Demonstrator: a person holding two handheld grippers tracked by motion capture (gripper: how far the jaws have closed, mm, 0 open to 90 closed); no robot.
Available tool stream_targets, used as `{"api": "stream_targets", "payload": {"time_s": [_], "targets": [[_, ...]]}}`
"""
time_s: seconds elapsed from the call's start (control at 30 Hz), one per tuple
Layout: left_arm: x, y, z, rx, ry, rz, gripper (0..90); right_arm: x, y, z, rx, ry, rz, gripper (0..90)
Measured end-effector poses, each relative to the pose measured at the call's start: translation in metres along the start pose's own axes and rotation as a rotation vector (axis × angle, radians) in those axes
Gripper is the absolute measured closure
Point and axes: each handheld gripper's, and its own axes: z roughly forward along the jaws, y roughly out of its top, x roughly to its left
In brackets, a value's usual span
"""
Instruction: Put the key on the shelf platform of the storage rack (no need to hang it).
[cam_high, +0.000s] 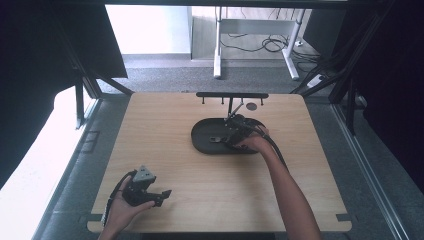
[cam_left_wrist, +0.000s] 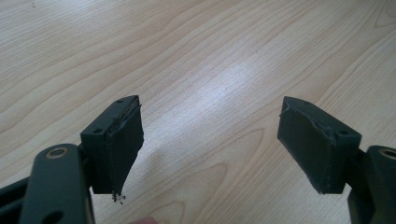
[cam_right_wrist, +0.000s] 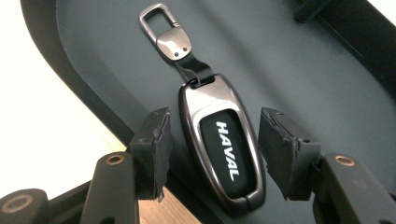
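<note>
In the high view, a light wooden table (cam_high: 165, 145) carries a dark oval tray (cam_high: 202, 134) near its middle. Just behind the tray stands a black bar rack with small hooks (cam_high: 232, 95), and a small dark round disc (cam_high: 251, 106) lies beside its post. The right gripper (cam_high: 219, 139) reaches into the tray, with the person's right hand (cam_high: 255, 144) resting over the tray's near rim. The left gripper (cam_high: 162, 196) is held low at the table's near left corner, well apart from the tray.

In the left gripper view, its jaws stand wide apart over bare wood grain, holding nothing; the pad on one jaw is frayed at its lower edge.

In the right gripper view, a grey metal car key fob with a black face lettered HAVAL (cam_right_wrist: 224, 144) lies flat on the tray's floor (cam_right_wrist: 299, 60), and its short strap and metal clip (cam_right_wrist: 166, 29) point away. The jaws are spread to either side of the fob, not closed on it. The tray's raised rim (cam_right_wrist: 70, 70) runs close by one jaw.
</note>
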Motion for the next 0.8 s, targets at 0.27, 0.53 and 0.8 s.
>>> {"api": "stream_targets", "payload": {"time_s": [0.27, 0.53, 0.8], "targets": [[0.000, 0.000, 0.001, 0.002, -0.001, 0.001, 22.6, -0.001, -0.003, -0.007, -0.023, -0.001, 0.007, 44.5], [-0.001, 0.000, 0.001, 0.005, 0.000, 0.002, 22.6, -0.001, -0.008, -0.011, -0.039, 0.001, 0.007, 44.4], [0.000, 0.000, 0.001, 0.005, 0.002, 0.000, 22.6, 0.001, -0.012, -0.017, -0.063, 0.006, 0.000, 44.2]]}}
